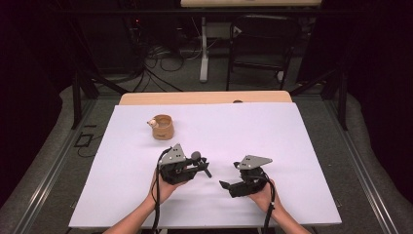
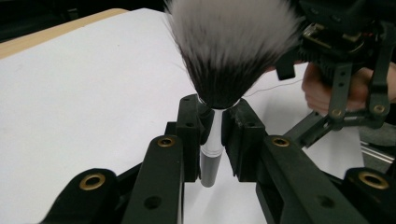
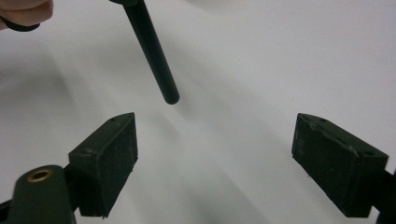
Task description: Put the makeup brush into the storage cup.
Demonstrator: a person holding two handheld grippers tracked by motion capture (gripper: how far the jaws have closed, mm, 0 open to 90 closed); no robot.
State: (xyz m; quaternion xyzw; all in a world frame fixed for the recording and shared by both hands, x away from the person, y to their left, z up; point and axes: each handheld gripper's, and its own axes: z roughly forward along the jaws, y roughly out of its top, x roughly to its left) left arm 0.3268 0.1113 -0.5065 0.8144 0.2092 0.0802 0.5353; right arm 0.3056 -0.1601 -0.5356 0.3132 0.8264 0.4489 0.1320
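- Your left gripper [image 2: 212,135] blocks the lower part of the brush [image 2: 232,51] in its own view; the bristle top is cut off by the frame edge; in the high view the brush [image 1: 196,156] is small, just a grey tuft and a dark handle poking right from the jaws
- In the right gripper view the brush handle [image 3: 152,49] enters from the top edge, its upper end cut off; a bit of your hand [image 3: 24,12] shows blurred in the top left corner
- What sits on the cup's [image 1: 162,126] near-left rim is too small to make out
- A white sheet [image 1: 253,131] covers the table, whose wooden far edge [image 1: 204,97] shows beyond it; behind stand a dark chair [image 1: 260,44], cables on the floor [image 1: 160,63], and black curtains
- Your left hand [image 1: 163,187] holds its gripper [image 1: 197,165] pointing right, jaws pinching the brush at its silver ferrule, bristles up in that gripper's view
- Your right hand [image 1: 263,192] holds the right gripper [image 1: 225,185] low, pointing left toward the brush; in its own view the jaws [image 3: 215,163] are spread wide with nothing between them, the handle tip hanging beyond them over the sheet
- The cup stands well apart, far left on the sheet
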